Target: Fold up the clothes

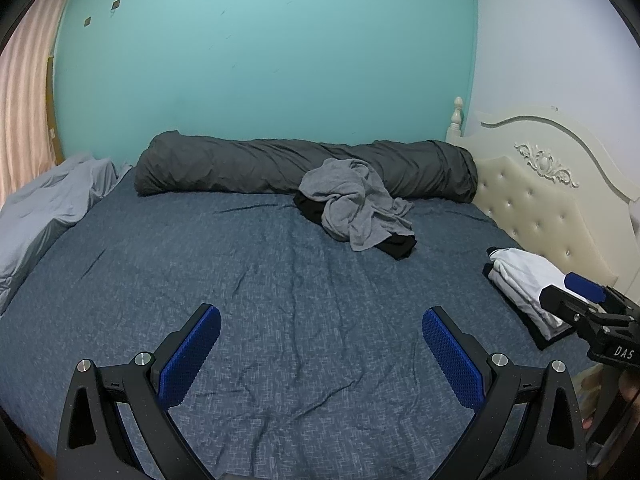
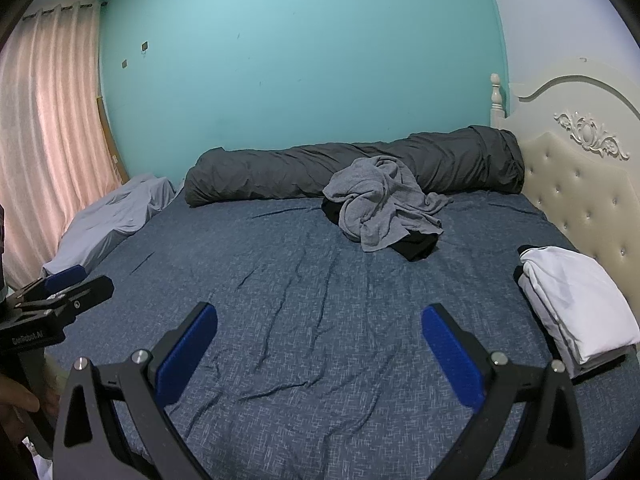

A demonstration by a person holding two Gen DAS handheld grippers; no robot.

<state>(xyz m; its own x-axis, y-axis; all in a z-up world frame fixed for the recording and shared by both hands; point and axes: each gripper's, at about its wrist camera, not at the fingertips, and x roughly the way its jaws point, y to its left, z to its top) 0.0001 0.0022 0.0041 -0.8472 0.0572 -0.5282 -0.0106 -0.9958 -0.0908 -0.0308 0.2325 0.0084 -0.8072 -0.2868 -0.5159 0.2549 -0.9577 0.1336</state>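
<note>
— Well, where do the clothes lie?
— A grey heap (image 1: 356, 204) over black cloth sits far up the bed (image 1: 280, 300), touching the bolster (image 1: 280, 168); a folded stack (image 2: 576, 308) is by the headboard (image 2: 580, 184).
— And the 2 grippers?
— Left gripper (image 1: 322, 344) and right gripper (image 2: 319, 344) both gape wide, holding nothing, above bare sheet.

Wide stretch of wrinkled blue bedsheet (image 1: 312, 320) lay bare ahead of both grippers, free to pass. Obstacles: crumpled grey garment atop black cloth (image 1: 356, 204) mid-far, rolled dark grey duvet (image 1: 304, 168) along teal wall, folded white clothes stack (image 2: 576, 304) at right by cream tufted headboard (image 2: 580, 200), pale grey bedding (image 1: 44, 212) far left.
</note>
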